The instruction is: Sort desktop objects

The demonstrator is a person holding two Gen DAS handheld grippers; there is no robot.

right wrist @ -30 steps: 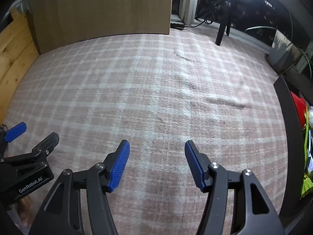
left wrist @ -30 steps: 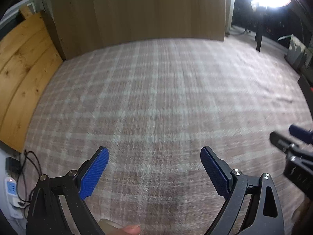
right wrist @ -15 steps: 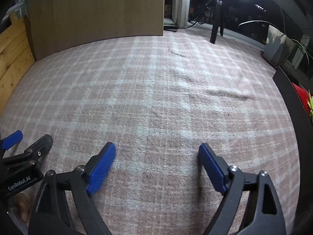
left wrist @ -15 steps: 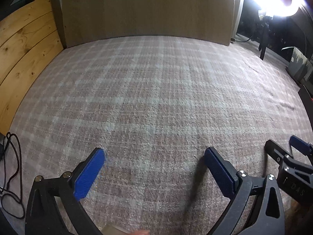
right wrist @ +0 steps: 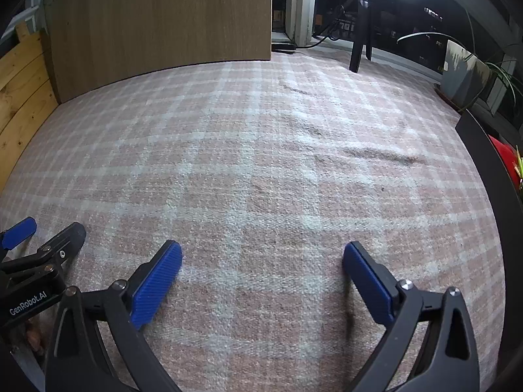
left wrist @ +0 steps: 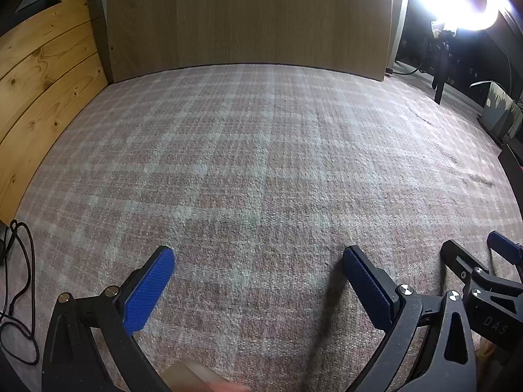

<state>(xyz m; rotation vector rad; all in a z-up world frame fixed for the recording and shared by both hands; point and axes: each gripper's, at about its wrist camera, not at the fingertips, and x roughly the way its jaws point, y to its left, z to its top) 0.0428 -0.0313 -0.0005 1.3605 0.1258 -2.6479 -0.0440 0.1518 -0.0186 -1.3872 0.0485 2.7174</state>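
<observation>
No desktop object to sort shows in either view. My left gripper (left wrist: 258, 261) is open and empty, low over a pink and white plaid cloth (left wrist: 261, 170). My right gripper (right wrist: 261, 258) is open and empty over the same cloth (right wrist: 261, 163). The right gripper shows at the right edge of the left wrist view (left wrist: 474, 258), and the left gripper shows at the left edge of the right wrist view (right wrist: 45, 232). The two grippers sit side by side, close together.
A brown wooden panel (left wrist: 248, 16) stands at the back and pine boards (left wrist: 42, 91) at the left. Black cables (left wrist: 19, 277) lie at the left. A tripod (right wrist: 359, 42) under a bright lamp and a potted plant (right wrist: 467, 75) stand back right. A red object (right wrist: 506, 160) lies past the dark right edge.
Both grippers have tilted up and pulled back a little, so more of the back panel shows. The right gripper's jaws have opened wider. Nothing was picked up.
</observation>
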